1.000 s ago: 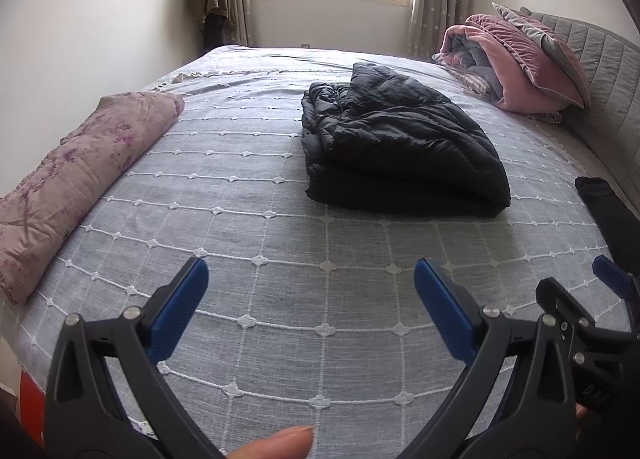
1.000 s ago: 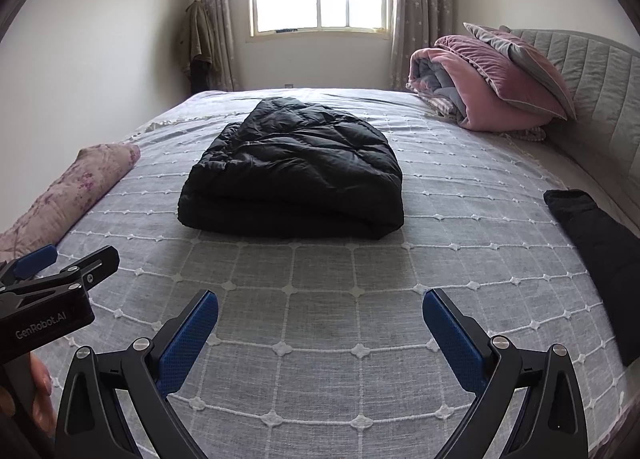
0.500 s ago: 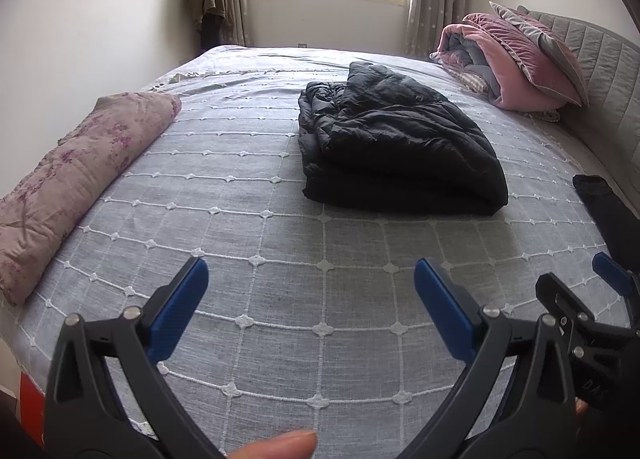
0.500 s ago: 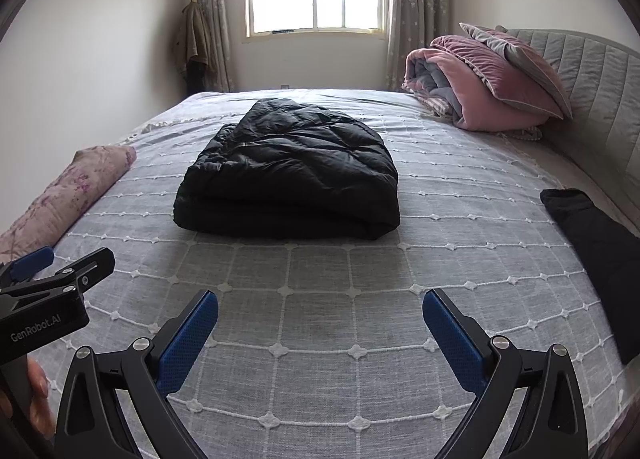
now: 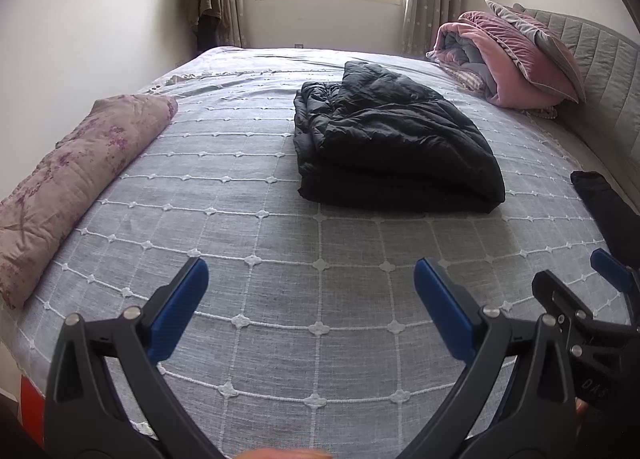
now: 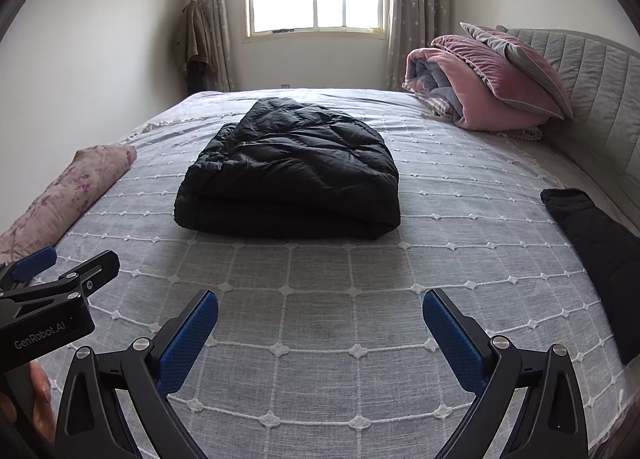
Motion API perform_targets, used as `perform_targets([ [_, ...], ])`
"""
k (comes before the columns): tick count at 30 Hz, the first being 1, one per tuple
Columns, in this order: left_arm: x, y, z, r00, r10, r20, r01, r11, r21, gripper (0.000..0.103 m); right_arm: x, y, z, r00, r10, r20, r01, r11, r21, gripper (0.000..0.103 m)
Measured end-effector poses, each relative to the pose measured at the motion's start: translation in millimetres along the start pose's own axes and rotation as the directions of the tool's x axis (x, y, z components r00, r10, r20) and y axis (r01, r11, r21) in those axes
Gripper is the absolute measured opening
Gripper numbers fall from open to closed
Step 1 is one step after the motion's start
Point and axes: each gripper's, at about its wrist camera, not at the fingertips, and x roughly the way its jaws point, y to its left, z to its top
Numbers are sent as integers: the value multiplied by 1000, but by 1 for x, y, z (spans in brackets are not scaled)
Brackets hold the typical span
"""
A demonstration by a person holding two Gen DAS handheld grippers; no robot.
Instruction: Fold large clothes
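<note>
**Puffer jacket folded, both grippers idle**

Bedding first: wide bed under a grey woven coverlet with a raised white grid of stitched knots [image 6: 320, 339], flat and slightly coarse; against the grey padded headboard [image 6: 592, 99] a rolled pink velvet quilt [image 6: 480, 91] with a grey-backed cushion on top; along the left edge a long floral mauve bolster [image 5: 80, 167]; at the right edge a second dark garment [image 6: 600, 251], matte and possibly fleece, though the view cuts it off. Mid-bed, well apart from both tools, lies the black quilted puffer jacket [image 6: 292, 171], folded into a thick, rounded bundle; it looks light and springy, its shell smooth and likely slippery, so layers may slide and puff open; the firmest hold would probably be at the stacked front edge or a stitched seam, pinching through all layers. Left gripper [image 5: 312, 307] and right gripper [image 6: 320, 331] hover low over the near coverlet, blue-padded jaws spread wide, holding nothing.
</note>
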Motion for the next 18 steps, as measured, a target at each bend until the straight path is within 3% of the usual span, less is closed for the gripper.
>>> perform_targets([
  [18, -1, 1, 0, 1000, 0, 3, 0, 1000, -3, 102, 1, -1, -2, 1000, -12, -4, 12, 1000, -4, 103],
])
